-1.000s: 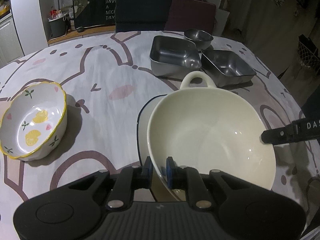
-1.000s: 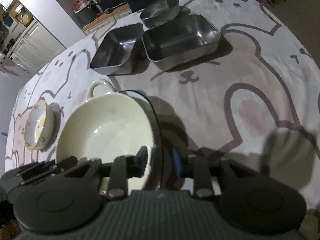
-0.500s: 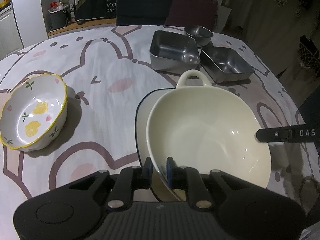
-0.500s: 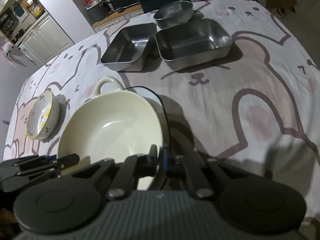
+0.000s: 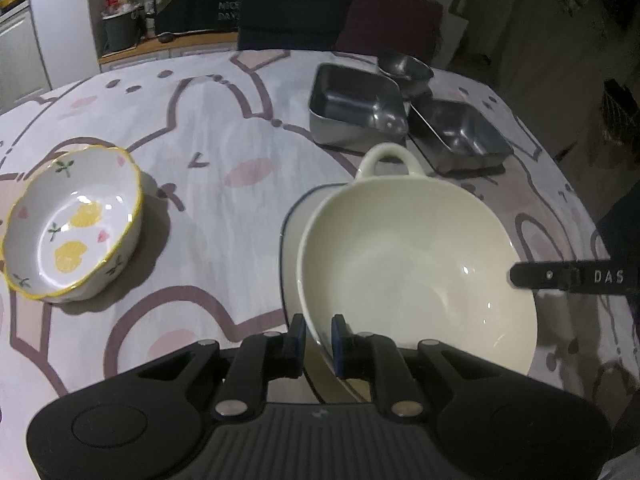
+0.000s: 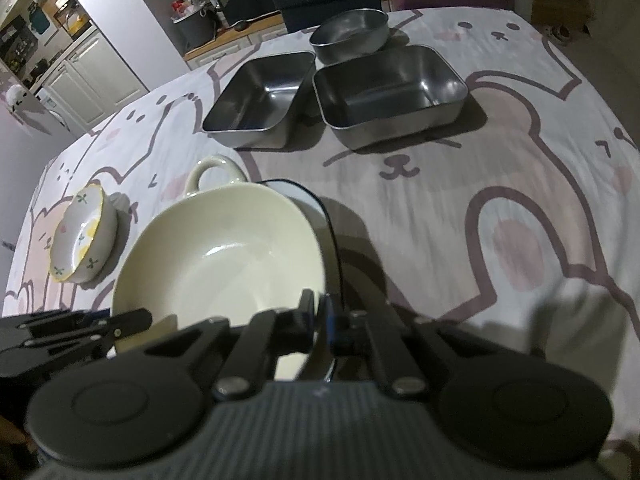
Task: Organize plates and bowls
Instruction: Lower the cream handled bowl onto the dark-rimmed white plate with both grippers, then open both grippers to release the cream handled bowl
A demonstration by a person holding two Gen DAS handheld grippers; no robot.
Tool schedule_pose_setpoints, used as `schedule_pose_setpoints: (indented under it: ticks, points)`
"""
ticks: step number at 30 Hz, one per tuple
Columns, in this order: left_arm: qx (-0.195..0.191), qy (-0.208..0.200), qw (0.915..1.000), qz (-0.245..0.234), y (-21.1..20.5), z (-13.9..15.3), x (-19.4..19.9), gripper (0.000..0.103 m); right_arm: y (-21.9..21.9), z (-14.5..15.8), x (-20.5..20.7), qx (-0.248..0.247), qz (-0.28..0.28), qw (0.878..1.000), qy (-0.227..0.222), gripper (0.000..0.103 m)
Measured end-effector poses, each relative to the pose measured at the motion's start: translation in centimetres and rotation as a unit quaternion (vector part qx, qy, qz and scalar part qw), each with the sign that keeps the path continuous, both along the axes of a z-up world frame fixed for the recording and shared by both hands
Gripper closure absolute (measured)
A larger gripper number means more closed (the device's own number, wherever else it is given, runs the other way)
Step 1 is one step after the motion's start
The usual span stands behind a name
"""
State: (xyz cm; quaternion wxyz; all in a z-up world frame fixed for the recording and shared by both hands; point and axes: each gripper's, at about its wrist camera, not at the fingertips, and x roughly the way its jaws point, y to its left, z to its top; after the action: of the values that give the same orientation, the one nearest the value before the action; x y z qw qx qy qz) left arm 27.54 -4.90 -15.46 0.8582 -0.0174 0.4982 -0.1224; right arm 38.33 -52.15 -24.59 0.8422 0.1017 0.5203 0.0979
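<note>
A large cream ceramic bowl with a loop handle (image 5: 416,256) was seen empty, resting on a white plate with a dark blue rim (image 5: 294,216) near the front of the table; its near rim was clamped between the narrowly parted fingers of the left gripper (image 5: 318,338); the right gripper (image 6: 320,320) was closed tight on the plate's rim at the bowl's right side, its jaws having just been closing; a small scalloped white bowl with a yellow rim and fruit pattern (image 5: 74,224) stood empty, well apart to the left; two square steel trays (image 6: 260,98) (image 6: 390,94) and a round steel bowl (image 6: 350,34) were grouped empty at the far side; a bear-print tablecloth (image 6: 500,184) covered the table; chairs and cabinets were dimly made out behind; most of the plate was hidden under the bowl
</note>
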Motion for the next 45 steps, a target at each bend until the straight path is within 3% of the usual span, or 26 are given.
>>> schedule_pose_setpoints:
  ticks: [4, 10, 22, 23, 26, 29, 31, 33, 36, 43, 45]
  points:
    - [-0.016, -0.003, 0.9998, 0.007, 0.6, 0.7, 0.0, 0.088, 0.2, 0.1, -0.1, -0.004, -0.002, 1.0, -0.002, 0.097]
    - [0.003, -0.005, 1.0, -0.006, 0.0, 0.5, -0.2, 0.091, 0.4, 0.3, -0.2, -0.008, -0.001, 1.0, -0.003, 0.097]
    - [0.006, -0.004, 1.0, -0.005, 0.0, 0.5, 0.0, 0.09, 0.7, 0.4, -0.2, -0.021, 0.0, 1.0, -0.01, 0.094]
    - [0.006, -0.002, 1.0, -0.004, 0.0, 0.6, -0.1, 0.087, 0.7, 0.5, -0.2, -0.024, 0.007, 1.0, -0.01, 0.092]
    - [0.009, 0.0, 1.0, -0.002, 0.1, 0.8, -0.4, 0.068, 1.1, 1.0, -0.5, -0.034, 0.021, 0.999, -0.017, 0.089]
    - [0.01, -0.005, 0.9999, -0.002, 0.1, 1.2, -0.9, 0.054, 1.0, 1.6, -1.0, -0.028, 0.027, 0.999, -0.025, 0.076]
    - [0.009, -0.011, 0.9999, -0.003, 0.2, 1.5, -1.3, 0.041, 0.9, 2.1, -1.4, -0.024, 0.028, 0.999, -0.032, 0.061]
    - [0.012, -0.018, 0.9998, -0.002, 0.2, 1.9, -1.8, 0.027, 0.8, 2.5, -1.8, -0.027, 0.028, 0.998, -0.04, 0.052]
    - [0.013, -0.026, 0.9996, 0.001, 0.5, 2.5, -2.5, 0.014, 0.6, 3.0, -2.6, -0.028, 0.027, 0.998, -0.049, 0.039]
    - [0.013, -0.047, 0.9988, 0.009, 1.4, 3.8, -4.2, 0.001, 0.0, 4.3, -4.4, -0.032, 0.023, 0.996, -0.076, 0.002]
    - [0.012, -0.052, 0.9985, 0.01, 1.8, 4.2, -4.7, 0.0, -0.1, 4.7, -5.1, -0.034, 0.023, 0.995, -0.085, 0.0]
